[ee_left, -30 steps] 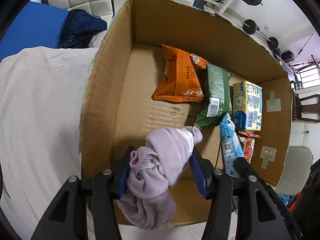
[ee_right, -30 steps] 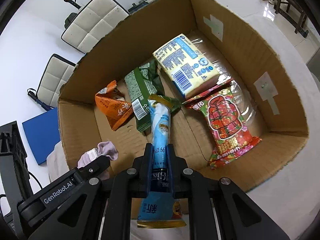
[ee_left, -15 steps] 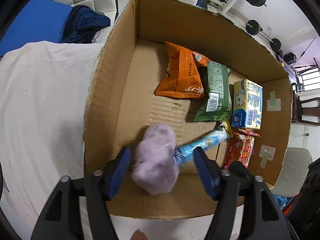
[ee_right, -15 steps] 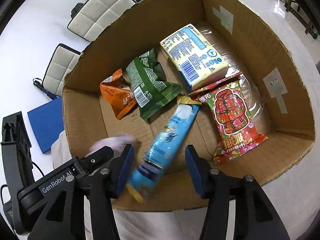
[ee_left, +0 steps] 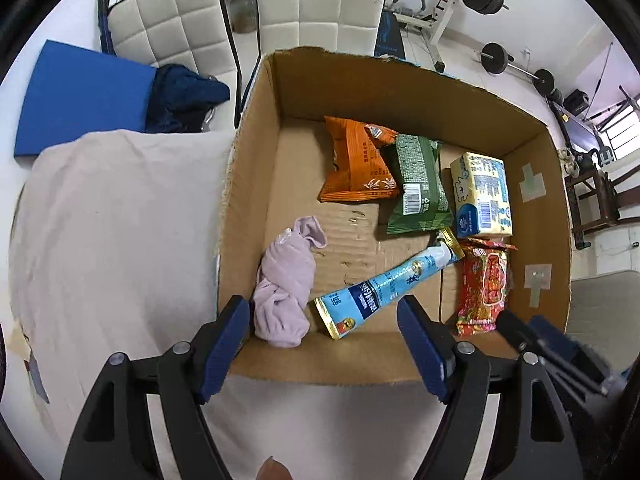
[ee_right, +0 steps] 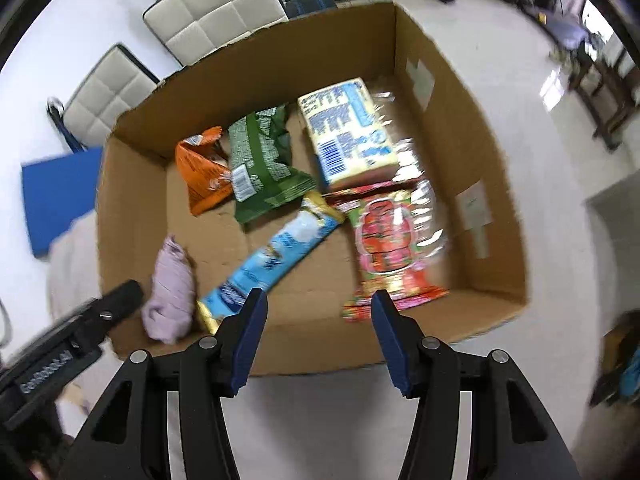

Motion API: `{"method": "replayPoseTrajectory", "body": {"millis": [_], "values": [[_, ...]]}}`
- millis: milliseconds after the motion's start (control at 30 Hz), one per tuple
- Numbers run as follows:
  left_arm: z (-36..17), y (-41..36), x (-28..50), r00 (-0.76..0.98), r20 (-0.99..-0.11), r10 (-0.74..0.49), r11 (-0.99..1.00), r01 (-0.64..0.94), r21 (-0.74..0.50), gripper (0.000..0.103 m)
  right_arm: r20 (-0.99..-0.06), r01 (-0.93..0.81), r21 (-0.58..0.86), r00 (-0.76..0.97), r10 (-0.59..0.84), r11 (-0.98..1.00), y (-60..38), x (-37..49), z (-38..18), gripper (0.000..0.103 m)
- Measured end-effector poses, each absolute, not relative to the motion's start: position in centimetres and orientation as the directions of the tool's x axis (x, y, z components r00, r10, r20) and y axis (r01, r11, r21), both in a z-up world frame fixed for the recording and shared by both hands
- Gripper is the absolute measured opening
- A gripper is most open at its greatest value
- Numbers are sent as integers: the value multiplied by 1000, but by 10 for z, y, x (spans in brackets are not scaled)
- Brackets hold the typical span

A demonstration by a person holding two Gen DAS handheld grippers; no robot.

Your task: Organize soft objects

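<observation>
A lilac rolled sock [ee_left: 286, 280] lies in the near left corner of the cardboard box [ee_left: 256, 128], also in the right wrist view [ee_right: 170, 288]. A light-blue snack tube [ee_left: 384, 286] lies beside it on the box floor, also in the right wrist view [ee_right: 276, 256]. My left gripper [ee_left: 324, 344] is open and empty above the box's near wall. My right gripper [ee_right: 318, 332] is open and empty, above the near wall of the box [ee_right: 460, 128].
The box also holds an orange packet [ee_left: 356, 164], a green packet [ee_left: 418, 184], a yellow carton pack [ee_left: 482, 196] and a red sweets bag [ee_left: 482, 284]. A pale cloth [ee_left: 112, 232] covers the surface left of the box. White chairs [ee_left: 176, 28] and a blue pad [ee_left: 80, 96] stand behind.
Both grippers opened. The lilac sock dropped from the left and the blue tube from the right onto the box floor. Both grippers have pulled back from the box.
</observation>
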State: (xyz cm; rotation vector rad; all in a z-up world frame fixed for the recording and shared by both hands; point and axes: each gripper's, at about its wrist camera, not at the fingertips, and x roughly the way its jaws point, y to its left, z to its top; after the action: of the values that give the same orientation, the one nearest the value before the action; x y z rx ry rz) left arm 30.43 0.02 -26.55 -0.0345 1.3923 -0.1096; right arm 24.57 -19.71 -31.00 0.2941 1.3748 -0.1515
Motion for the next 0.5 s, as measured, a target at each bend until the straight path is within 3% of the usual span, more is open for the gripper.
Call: {"method": "replayPoseTrajectory", "body": {"millis": [67,133,200,300,500], "values": [[-261,-1,299,186,-979,-86,995,64,-75,82,-979,250,77,202,26,965,-196,245,-302,57],[-257,-2,295,197,-978,-66,996,64,-54,90,-977,229,49,213,-1,972,-196,243,-294,70],[-250,0,290,220,-974,-50,998,57,-38,97,-973,212,25,230,-25,977,-193,241,-284,90],[-239,3,285,256,-965,-50,998,43,-40,99,-965,198,0,256,-51,980,-194,236,-271,102],[-215,0,271,319,-947,-24,999,43,-11,102,-959,187,-20,274,-72,982,-194,224,-255,103]]}}
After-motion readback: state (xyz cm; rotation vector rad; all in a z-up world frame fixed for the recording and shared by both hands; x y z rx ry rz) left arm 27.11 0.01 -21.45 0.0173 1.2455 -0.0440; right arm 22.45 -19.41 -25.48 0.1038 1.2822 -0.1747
